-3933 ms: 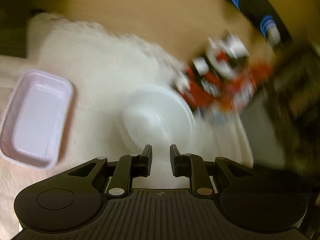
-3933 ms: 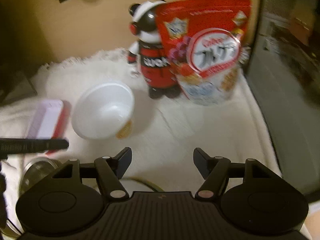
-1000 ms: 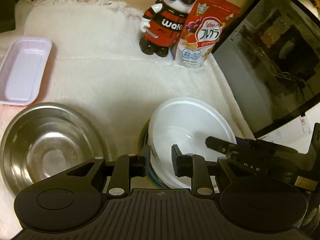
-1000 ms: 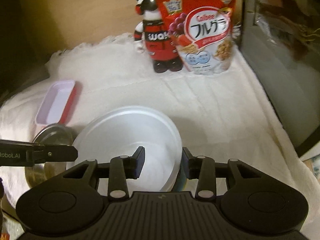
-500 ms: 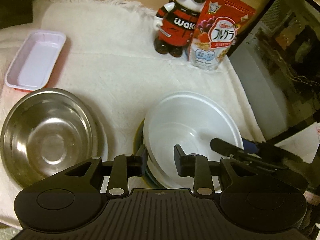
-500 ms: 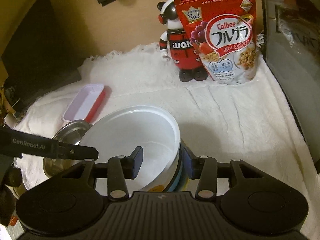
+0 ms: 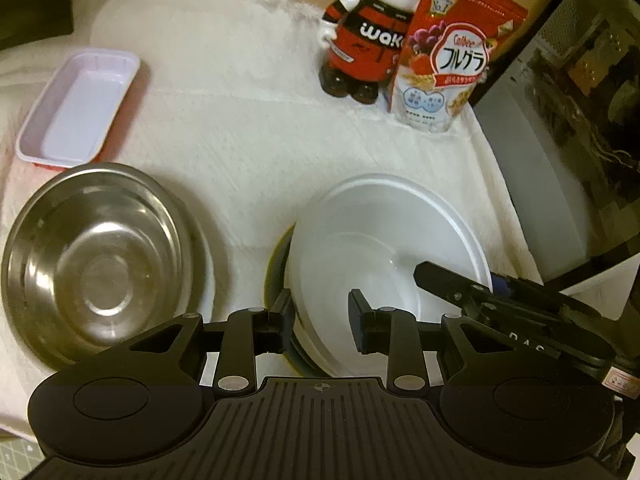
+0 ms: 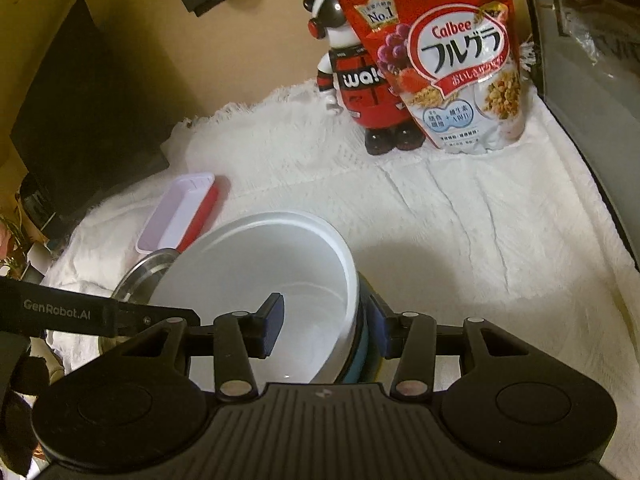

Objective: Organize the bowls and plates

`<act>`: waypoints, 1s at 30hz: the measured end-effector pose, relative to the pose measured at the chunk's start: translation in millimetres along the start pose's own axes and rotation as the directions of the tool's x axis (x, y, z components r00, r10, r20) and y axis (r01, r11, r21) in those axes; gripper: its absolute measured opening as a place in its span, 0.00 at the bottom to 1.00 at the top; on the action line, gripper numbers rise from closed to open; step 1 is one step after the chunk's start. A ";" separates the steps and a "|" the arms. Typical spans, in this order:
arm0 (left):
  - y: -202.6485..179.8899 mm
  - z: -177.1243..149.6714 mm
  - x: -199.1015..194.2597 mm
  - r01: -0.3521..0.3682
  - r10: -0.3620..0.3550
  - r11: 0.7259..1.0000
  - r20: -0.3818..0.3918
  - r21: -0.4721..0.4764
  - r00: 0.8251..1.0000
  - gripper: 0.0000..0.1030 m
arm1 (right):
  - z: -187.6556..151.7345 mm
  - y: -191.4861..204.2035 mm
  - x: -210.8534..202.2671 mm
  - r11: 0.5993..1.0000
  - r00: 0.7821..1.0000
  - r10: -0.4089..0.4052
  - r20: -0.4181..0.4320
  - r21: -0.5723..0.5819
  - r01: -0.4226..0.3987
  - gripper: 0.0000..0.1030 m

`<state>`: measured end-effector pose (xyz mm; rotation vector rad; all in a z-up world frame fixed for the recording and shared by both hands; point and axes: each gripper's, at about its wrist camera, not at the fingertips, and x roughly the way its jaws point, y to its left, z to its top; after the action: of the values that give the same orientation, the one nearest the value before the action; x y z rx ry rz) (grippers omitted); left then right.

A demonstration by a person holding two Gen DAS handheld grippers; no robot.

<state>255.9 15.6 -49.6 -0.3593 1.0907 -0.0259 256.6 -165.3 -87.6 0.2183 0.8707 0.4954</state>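
Where the white cloth [image 7: 248,128] nears the front edge, a plain glossy white bowl [image 7: 384,240] sits nested on darker dishes. Both the left gripper [image 7: 320,314] and right gripper [image 8: 326,322] straddle its rim, jaws parted, not pressing.

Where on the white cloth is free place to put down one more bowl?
Free: the cloth between the pink tray, the toy figure and the white bowl; also right of that bowl, before the cereal bag. Crowded: near edge, around the steel bowl.

White bowl [image 7: 384,232], red cereal bag [image 8: 444,52]
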 end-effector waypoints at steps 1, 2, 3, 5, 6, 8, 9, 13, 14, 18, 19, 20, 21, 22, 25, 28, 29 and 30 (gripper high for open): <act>0.3 0.3 0.4 0.000 0.000 1.000 0.000 0.004 1.000 0.31 | 0.2 -0.1 1.0 1.000 1.000 -0.008 -0.005 0.001 0.008 0.44; 1.5 1.4 0.5 0.004 -0.005 1.000 0.004 0.006 1.000 0.31 | 0.4 -0.1 1.6 1.000 1.000 -0.017 -0.006 0.002 0.017 0.45; 3.1 2.7 0.9 0.010 -0.010 1.000 0.007 0.004 1.000 0.30 | 0.5 0.1 1.8 1.000 1.000 -0.023 -0.007 0.001 0.023 0.44; 7.8 5.0 1.5 0.017 -0.017 1.000 0.015 -0.005 1.000 0.30 | 0.8 1.5 2.8 0.999 0.999 -0.042 -0.012 -0.004 0.042 0.45; 9.8 6.2 1.9 0.016 -0.016 1.000 0.016 -0.005 1.000 0.30 | 1.2 2.4 3.8 0.998 0.998 -0.055 -0.017 -0.007 0.055 0.45; 13.2 8.6 3.8 0.008 -0.008 1.000 0.004 0.002 1.000 0.30 | 1.0 4.5 4.4 0.996 0.996 -0.086 -0.028 -0.010 0.085 0.45; 14.6 9.5 4.6 0.008 -0.008 1.000 0.000 0.003 1.000 0.30 | 0.5 5.7 3.5 0.995 0.994 -0.102 -0.035 -0.010 0.102 0.45; 18.1 5.5 8.1 0.044 -0.044 0.999 0.035 -0.012 0.998 0.32 | -3.2 5.2 -3.3 0.994 0.992 -0.105 -0.063 -0.040 0.102 0.45; 18.1 2.6 8.1 0.050 -0.049 0.999 0.041 -0.019 0.998 0.33 | -4.1 5.5 -3.4 0.992 0.991 -0.115 -0.069 -0.054 0.111 0.45; 20.6 -7.1 5.0 0.057 -0.057 0.998 0.047 0.004 0.997 0.32 | -3.6 11.3 0.7 0.984 0.983 -0.156 -0.093 -0.097 0.147 0.45; 22.7 -8.9 4.3 0.052 -0.052 0.999 0.047 -0.001 0.998 0.32 | -3.0 14.0 1.8 0.982 0.982 -0.162 -0.096 -0.112 0.151 0.45; 24.4 -10.0 4.1 0.050 -0.049 0.999 0.045 -0.007 0.998 0.33 | -2.7 16.5 2.8 0.979 0.981 -0.170 -0.098 -0.126 0.157 0.45; 26.5 -10.7 3.7 0.050 -0.049 0.999 0.042 -0.016 0.998 0.33 | -2.2 18.6 3.3 0.977 0.979 -0.177 -0.097 -0.137 0.163 0.45; 28.1 -10.9 3.3 0.050 -0.049 0.998 0.039 -0.025 0.998 0.33 | -1.9 20.0 3.4 0.976 0.979 -0.180 -0.097 -0.144 0.166 0.45; 36.8 -4.2 1.0 0.090 -0.090 0.992 0.012 -0.089 0.996 0.32 | -0.1 21.0 1.0 0.975 0.980 -0.179 -0.088 -0.150 0.165 0.45; 38.4 3.9 -7.7 0.115 -0.114 0.989 0.021 -0.087 0.993 0.32 | 3.6 21.6 -5.0 0.974 0.982 -0.176 -0.062 -0.157 0.165 0.45; 36.2 5.7 -9.1 0.101 -0.100 0.992 0.017 -0.069 0.995 0.32 | 5.5 21.7 -6.5 0.974 0.983 -0.174 -0.053 -0.157 0.164 0.45; 34.0 6.7 -9.7 0.089 -0.088 0.995 0.015 -0.050 0.996 0.32 | 7.0 21.3 -7.7 0.975 0.984 -0.173 -0.048 -0.153 0.164 0.45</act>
<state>251.9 51.4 -48.6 -0.4529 1.0637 -0.0744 250.9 -150.6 -69.9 -0.0073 0.8992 0.4074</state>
